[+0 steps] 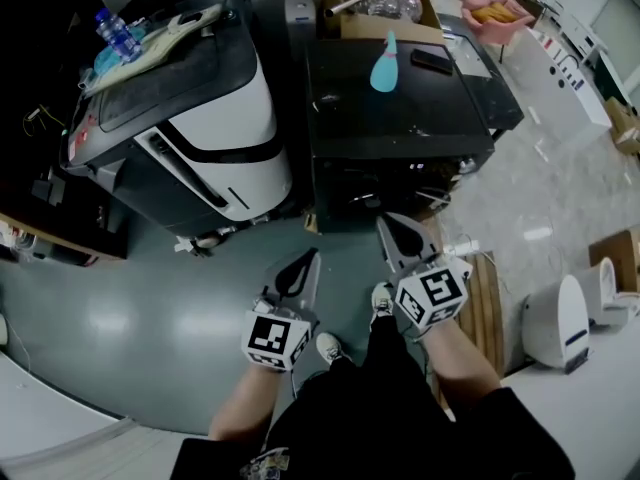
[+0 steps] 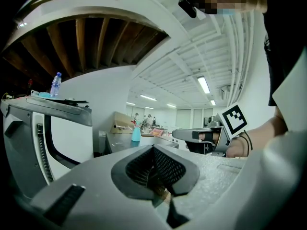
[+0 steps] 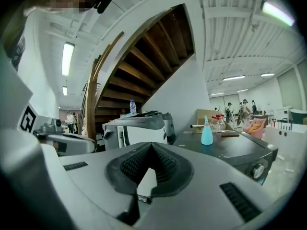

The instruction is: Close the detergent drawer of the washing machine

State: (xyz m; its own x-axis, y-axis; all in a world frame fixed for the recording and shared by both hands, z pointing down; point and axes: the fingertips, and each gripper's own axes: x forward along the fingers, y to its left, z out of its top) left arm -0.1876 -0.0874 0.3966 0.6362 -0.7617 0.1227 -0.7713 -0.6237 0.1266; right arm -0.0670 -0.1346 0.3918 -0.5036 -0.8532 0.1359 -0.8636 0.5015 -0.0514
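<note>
The black washing machine [image 1: 400,118] stands straight ahead, its dark front panel [image 1: 395,183] facing me. I cannot make out its detergent drawer in any view. In the right gripper view the machine [image 3: 235,152] lies at the right, a round knob [image 3: 259,170] on its front. My left gripper [image 1: 300,268] is shut and empty, held over the floor short of the machine. My right gripper [image 1: 393,232] is shut and empty too, its tips just short of the machine's lower front. In each gripper's own view the jaws meet: the left gripper [image 2: 153,148], the right gripper [image 3: 149,146].
A blue spray bottle [image 1: 385,65] and a black flat item [image 1: 432,61] lie on the washing machine's top. A white machine [image 1: 215,128] with a water bottle [image 1: 118,33] stands to the left. Behind are a cardboard box [image 1: 380,3] and a pink basket [image 1: 495,13]. A wooden pallet [image 1: 488,288] lies at the right.
</note>
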